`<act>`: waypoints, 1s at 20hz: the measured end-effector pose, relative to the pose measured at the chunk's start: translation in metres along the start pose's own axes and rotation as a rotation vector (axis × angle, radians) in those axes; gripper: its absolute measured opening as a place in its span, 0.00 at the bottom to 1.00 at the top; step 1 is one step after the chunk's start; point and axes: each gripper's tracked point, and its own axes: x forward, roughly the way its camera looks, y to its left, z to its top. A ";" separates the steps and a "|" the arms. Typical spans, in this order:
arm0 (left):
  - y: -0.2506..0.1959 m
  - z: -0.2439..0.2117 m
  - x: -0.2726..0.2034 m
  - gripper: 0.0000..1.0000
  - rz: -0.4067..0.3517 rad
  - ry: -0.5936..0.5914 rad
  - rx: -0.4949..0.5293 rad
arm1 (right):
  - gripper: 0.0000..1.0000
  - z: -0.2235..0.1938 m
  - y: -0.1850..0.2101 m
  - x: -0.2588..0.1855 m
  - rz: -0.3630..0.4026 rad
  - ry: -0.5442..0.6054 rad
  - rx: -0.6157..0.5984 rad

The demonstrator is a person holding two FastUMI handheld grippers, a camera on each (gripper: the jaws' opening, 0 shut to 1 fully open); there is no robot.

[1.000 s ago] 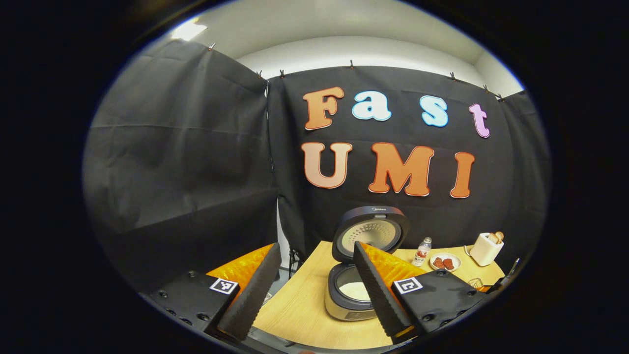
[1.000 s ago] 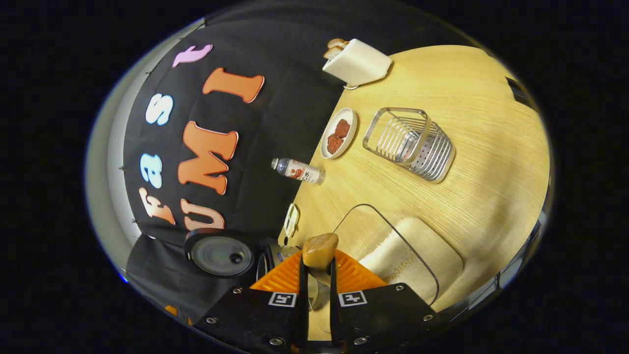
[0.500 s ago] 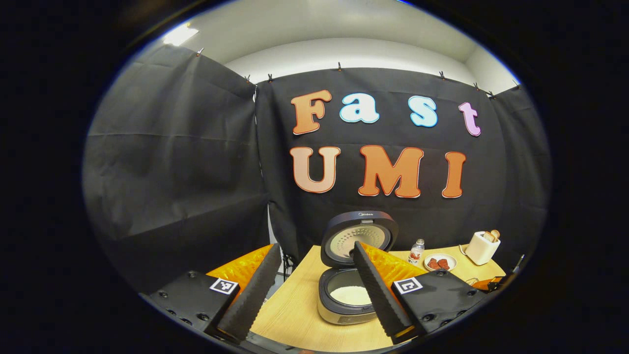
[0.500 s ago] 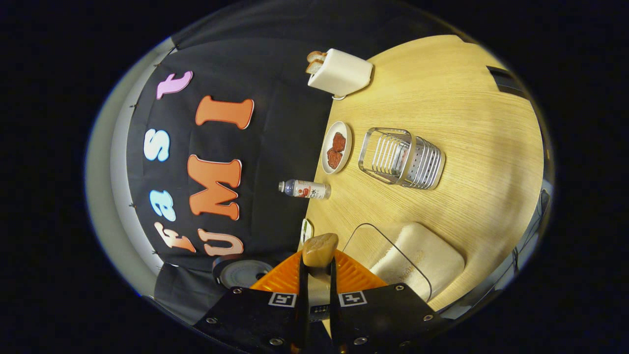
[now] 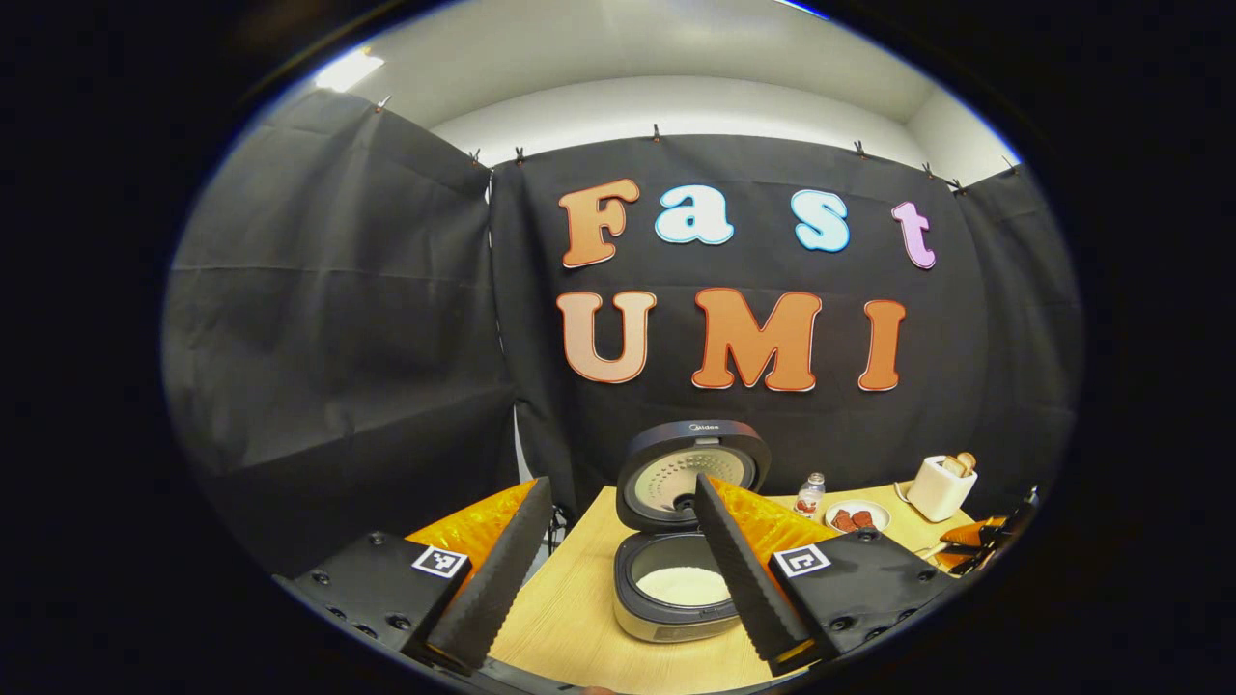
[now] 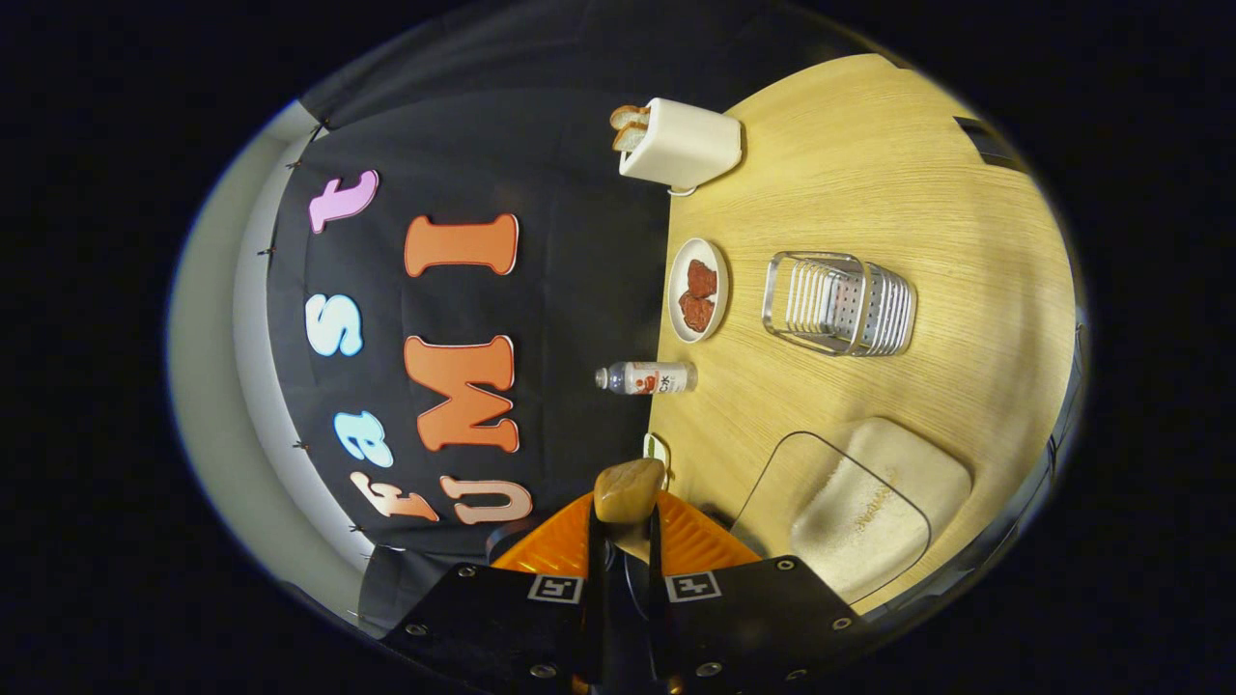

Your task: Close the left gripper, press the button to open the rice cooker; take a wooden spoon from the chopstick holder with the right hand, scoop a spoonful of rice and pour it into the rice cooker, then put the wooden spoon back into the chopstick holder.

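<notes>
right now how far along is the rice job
Done: the rice cooker stands open, lid up, with white rice in its pot. In hand: the right gripper is shut on the wooden spoon; the left gripper hangs open. Whether the scoop has been poured I cannot tell. Left: putting the spoon back in the metal holder, which looks empty.

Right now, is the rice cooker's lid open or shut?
Open: the rice cooker has its lid standing upright behind the pot, with white rice showing inside.
</notes>
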 end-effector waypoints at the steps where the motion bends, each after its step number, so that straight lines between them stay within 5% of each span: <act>1: -0.002 -0.001 0.000 0.97 -0.006 0.000 0.001 | 0.17 -0.001 0.007 0.002 0.007 0.001 -0.001; 20: -0.003 -0.012 -0.006 0.98 -0.037 0.001 -0.025 | 0.17 -0.073 0.124 0.066 0.106 0.101 -0.068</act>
